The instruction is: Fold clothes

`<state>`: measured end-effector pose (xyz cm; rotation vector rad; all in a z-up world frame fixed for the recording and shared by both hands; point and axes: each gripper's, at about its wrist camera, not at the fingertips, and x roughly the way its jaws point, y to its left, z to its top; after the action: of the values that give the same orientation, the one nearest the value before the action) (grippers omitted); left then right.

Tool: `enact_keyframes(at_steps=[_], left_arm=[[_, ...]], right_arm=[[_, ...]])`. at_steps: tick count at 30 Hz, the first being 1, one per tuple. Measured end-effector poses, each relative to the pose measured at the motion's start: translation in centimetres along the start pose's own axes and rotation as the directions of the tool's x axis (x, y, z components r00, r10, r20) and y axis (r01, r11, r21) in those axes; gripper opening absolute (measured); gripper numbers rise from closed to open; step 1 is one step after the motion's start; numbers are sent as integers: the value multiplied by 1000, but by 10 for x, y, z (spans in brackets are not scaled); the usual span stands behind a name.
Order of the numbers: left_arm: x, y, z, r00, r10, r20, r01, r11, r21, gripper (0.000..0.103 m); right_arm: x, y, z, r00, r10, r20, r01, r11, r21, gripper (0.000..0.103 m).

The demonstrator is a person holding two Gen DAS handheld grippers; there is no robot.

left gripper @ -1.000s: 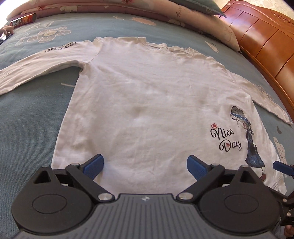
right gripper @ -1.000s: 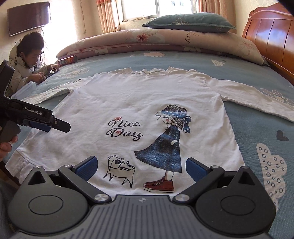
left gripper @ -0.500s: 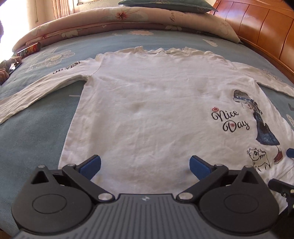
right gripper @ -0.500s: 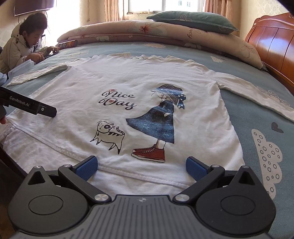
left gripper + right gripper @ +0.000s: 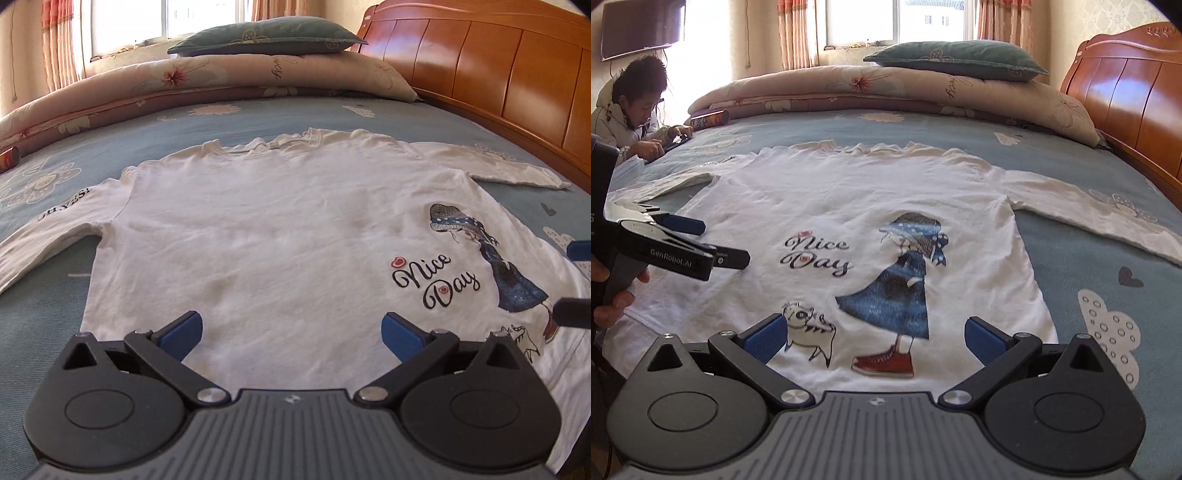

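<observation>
While nothing is folded yet, the bed with its blue patterned sheet carries the white long-sleeve shirt spread flat, print side up, neck toward the rolled quilt and green pillow, both sleeves stretched sideways, hem at the near edge. Left gripper hovers low over the hem's left part, blue tongs spread wide, nothing between them; right gripper hovers over the hem by the cartoon girl print, tongs equally wide apart, empty. Whether either pad touches cloth is hard to tell from this low angle, probably not. Risks: thin jersey, so a pinch may catch only the top layer and the front peels off the back, or it may snag the sheet too; uneven lift from the two sides would skew the fold; sleeves are still out, so lifting the hem now drags them into a bunch. Hem sits close to the bed edge and could slide off if tugged. Versus a second ago: both cameras sit lower and tilted up, with window and headboard now in the left view; tongs unchanged, shirt unmoved. A seated person stays at far left.
</observation>
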<state>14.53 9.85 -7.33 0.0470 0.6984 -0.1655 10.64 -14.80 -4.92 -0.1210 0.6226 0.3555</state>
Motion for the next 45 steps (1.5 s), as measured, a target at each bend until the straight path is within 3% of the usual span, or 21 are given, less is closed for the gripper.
enact_keyframes(at_steps=[3, 6, 9, 12, 22, 27, 31, 37, 42, 45], left_arm=[[-3, 23, 2, 1000, 22, -14, -23, 996, -89, 102], [-4, 47, 0, 998, 46, -32, -52, 978, -202, 102], [-4, 59, -3, 997, 62, -38, -70, 966, -248, 102], [-3, 58, -2, 997, 66, -40, -74, 970, -233, 102], [-5, 43, -3, 997, 76, -25, -79, 980, -184, 102], [-7, 32, -8, 996, 82, -31, -85, 987, -136, 102], [-11, 25, -12, 998, 48, -27, -51, 992, -114, 102], [-8, 20, -17, 997, 62, -50, -66, 995, -81, 102], [-5, 18, -19, 996, 71, -54, -74, 995, -59, 102], [-5, 18, -20, 996, 67, -51, -70, 996, -57, 102]], right_arm=[[33, -5, 43, 999, 29, 28, -29, 1000, 4, 103], [83, -17, 75, 995, 98, -4, -97, 988, 121, 103], [118, -21, 80, 990, 127, -58, -115, 977, 177, 103], [138, -21, 73, 986, 125, -110, -101, 973, 207, 103], [41, 13, -20, 997, 33, -63, -33, 999, 7, 103], [-1, 6, -48, 999, 20, -37, -17, 998, 66, 103], [-15, -17, -51, 999, 34, 24, -38, 980, 196, 103], [-23, -54, -67, 994, -112, 7, 104, 944, 313, 103], [-32, -58, -59, 992, -122, 22, 104, 917, 385, 103], [-28, -45, -51, 994, -86, 61, 58, 930, 362, 103]])
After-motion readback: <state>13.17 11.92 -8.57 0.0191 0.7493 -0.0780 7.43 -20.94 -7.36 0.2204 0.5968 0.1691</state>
